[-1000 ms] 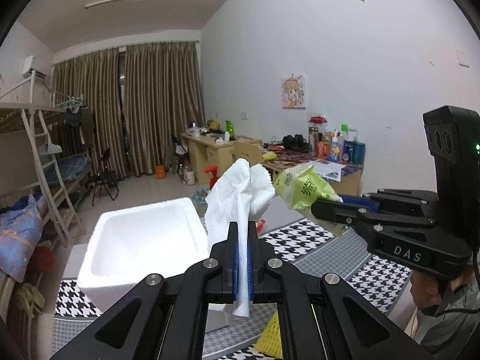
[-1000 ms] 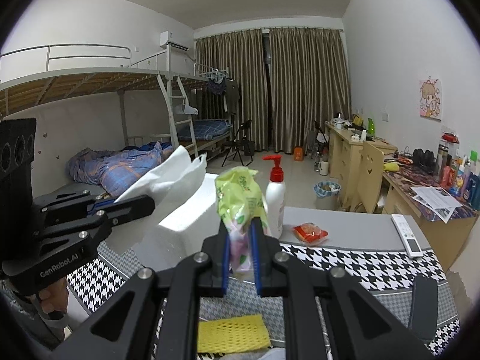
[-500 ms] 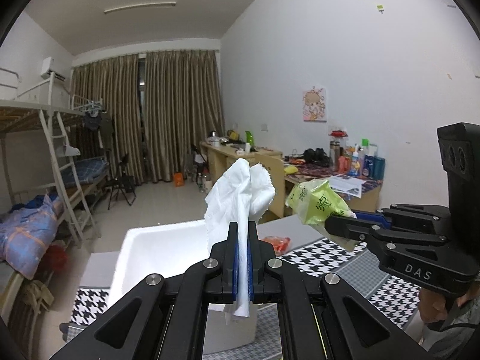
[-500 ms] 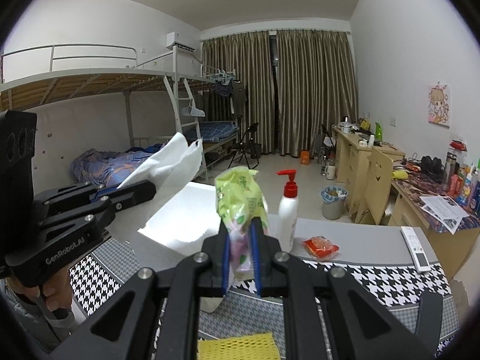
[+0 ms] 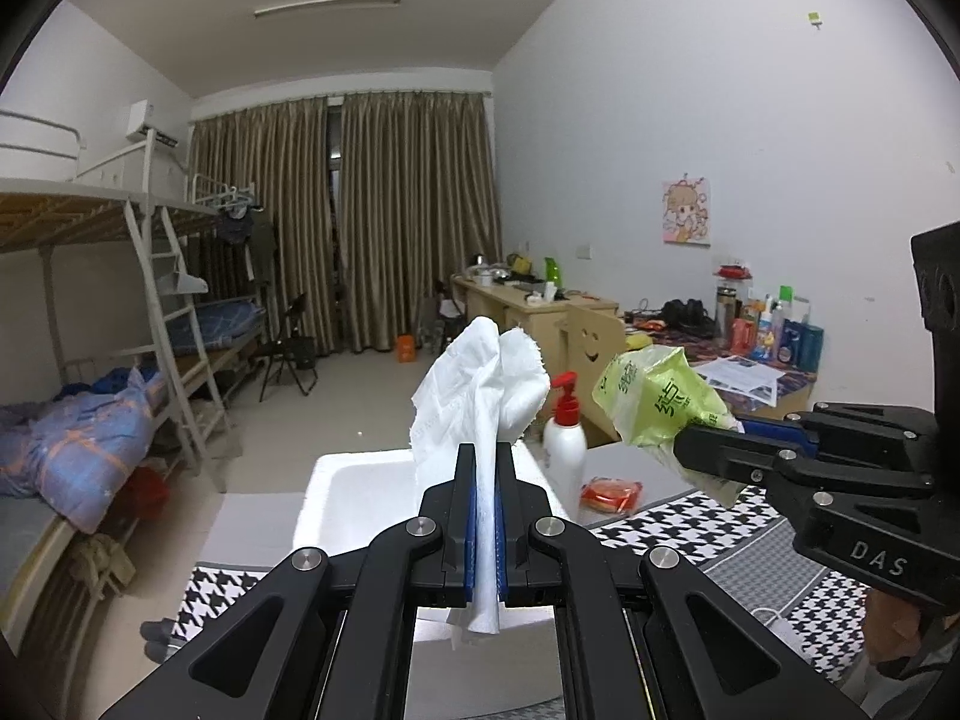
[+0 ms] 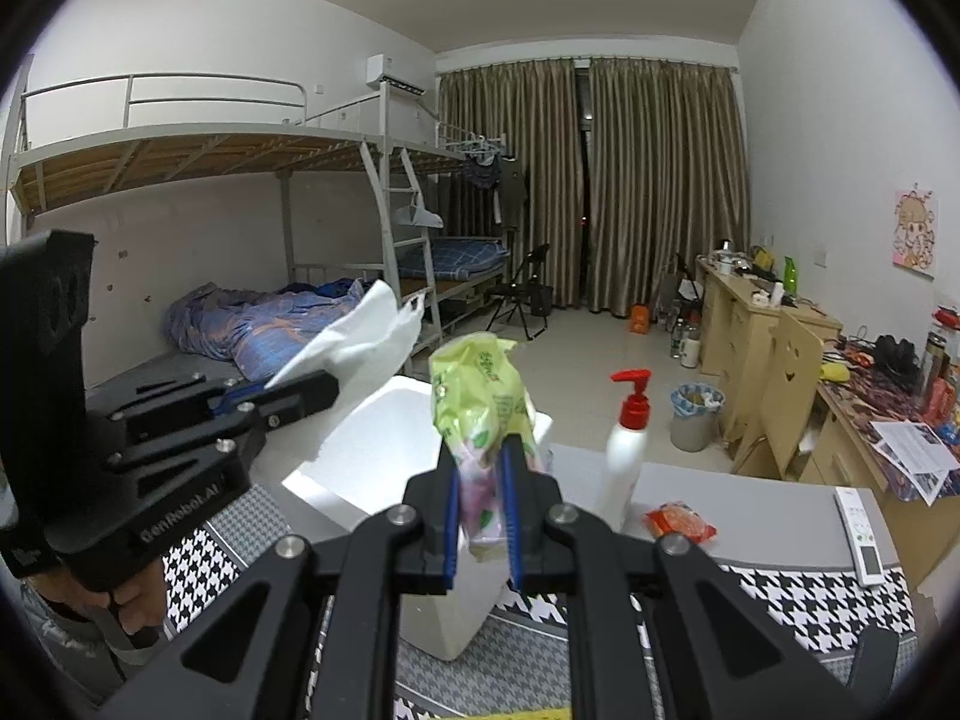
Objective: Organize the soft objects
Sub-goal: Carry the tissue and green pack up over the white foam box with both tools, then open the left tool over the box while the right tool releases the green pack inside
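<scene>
Two grippers are up over my desk (image 6: 750, 492): the left gripper (image 5: 487, 468) has its jaws clenched on a white tissue (image 5: 480, 384), the right gripper (image 6: 483, 462) grasps a green packet (image 6: 480, 384). I see both held above the white foam box (image 6: 366, 450), with a pump bottle (image 6: 624, 456) just beside it.

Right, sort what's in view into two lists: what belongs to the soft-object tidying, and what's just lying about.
Part of the job:
- white tissue, clamped in the left gripper
- green tissue pack, clamped in the right gripper
- white foam box, probably where they go

Just lying about:
- pump bottle
- red packet
- remote control
</scene>
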A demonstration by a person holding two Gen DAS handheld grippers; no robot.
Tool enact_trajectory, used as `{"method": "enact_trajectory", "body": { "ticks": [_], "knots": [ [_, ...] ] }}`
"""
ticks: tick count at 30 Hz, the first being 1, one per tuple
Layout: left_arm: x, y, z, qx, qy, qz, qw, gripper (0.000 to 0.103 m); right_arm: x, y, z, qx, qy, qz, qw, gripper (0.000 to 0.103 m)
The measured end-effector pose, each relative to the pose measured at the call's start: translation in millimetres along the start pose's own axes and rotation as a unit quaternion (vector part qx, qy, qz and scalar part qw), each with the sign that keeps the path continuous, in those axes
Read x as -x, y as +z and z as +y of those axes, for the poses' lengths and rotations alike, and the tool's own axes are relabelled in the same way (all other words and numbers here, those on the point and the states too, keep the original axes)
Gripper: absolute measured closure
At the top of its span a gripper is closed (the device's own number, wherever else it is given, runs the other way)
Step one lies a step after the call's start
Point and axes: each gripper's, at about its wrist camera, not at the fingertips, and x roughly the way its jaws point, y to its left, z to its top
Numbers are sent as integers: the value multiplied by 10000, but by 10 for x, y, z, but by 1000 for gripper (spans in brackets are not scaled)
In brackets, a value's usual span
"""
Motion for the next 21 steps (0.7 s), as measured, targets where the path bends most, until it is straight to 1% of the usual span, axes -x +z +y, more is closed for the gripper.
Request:
{"method": "enact_trajectory", "body": {
  "ticks": [6, 9, 15, 18, 21],
  "knots": [
    [-127, -27, 93, 52, 182, 139, 9997, 99, -119, 49, 45, 19, 127, 100, 9999, 87],
    [-200, -37, 136, 110, 160, 228, 9996, 99, -166, 65, 77, 28, 161, 120, 9998, 87],
    [-405, -78, 221, 113, 291, 430, 9986, 99, -270, 86, 44, -15, 169, 230, 9996, 87],
    [-514, -116, 252, 116, 217, 602, 9979, 99, -308, 78, 55, 2, 147, 289, 9995, 87],
    [-573, -158, 285, 100, 299, 690, 9971, 96, -332, 84, 53, -14, 164, 323, 9993, 87]
  ]
}}
